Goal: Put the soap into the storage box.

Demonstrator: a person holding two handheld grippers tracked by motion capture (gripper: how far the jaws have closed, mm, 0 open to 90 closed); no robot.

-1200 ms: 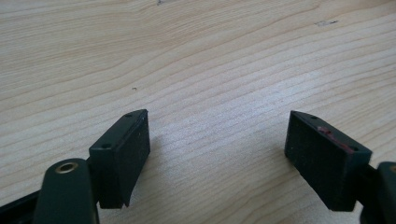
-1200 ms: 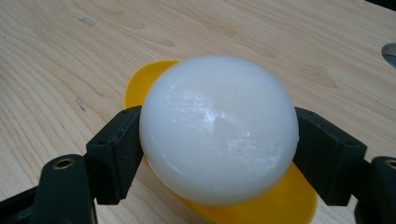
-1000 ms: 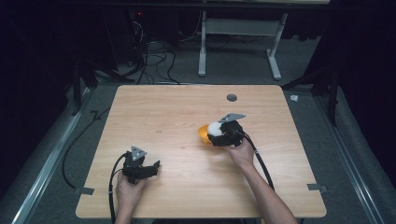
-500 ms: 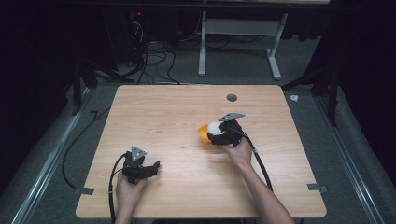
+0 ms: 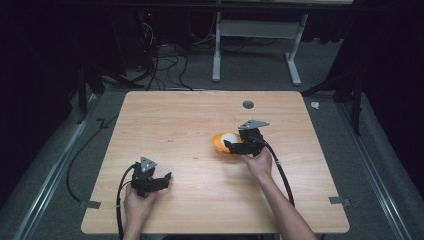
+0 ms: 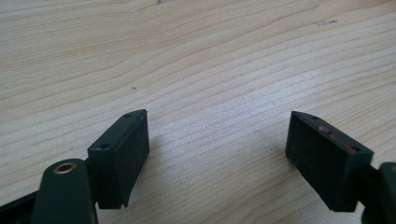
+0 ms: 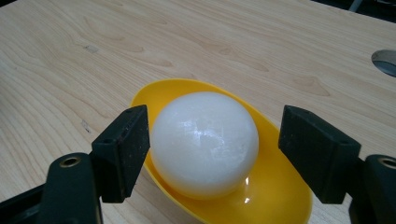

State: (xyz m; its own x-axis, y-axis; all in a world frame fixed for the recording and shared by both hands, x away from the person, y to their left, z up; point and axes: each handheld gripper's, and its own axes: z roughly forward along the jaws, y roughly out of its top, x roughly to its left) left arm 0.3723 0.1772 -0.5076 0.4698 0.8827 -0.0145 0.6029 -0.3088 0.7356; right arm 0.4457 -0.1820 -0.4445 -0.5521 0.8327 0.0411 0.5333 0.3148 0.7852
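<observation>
On a wooden table (image 5: 200, 125), a white ball (image 7: 204, 142) sits in a yellow bowl (image 7: 280, 196) right of centre. The right gripper (image 7: 212, 149) has just been closing around the ball; its left pad seems to touch, the right stands clear. The left gripper (image 6: 217, 154) rests near the front edge, jaws apart over bare wood.

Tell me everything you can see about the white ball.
The ball is round, white and slightly translucent, with a glossy, faintly scuffed surface; it looks like plastic or wax. It sits in a shallow yellow dish right of the table's middle, resting on the dish's bottom. The right gripper straddles it: the left pad is at its side, perhaps just touching, while the right pad stands clear with a gap. The jaws have just been closing around it, but do not clamp it.
</observation>
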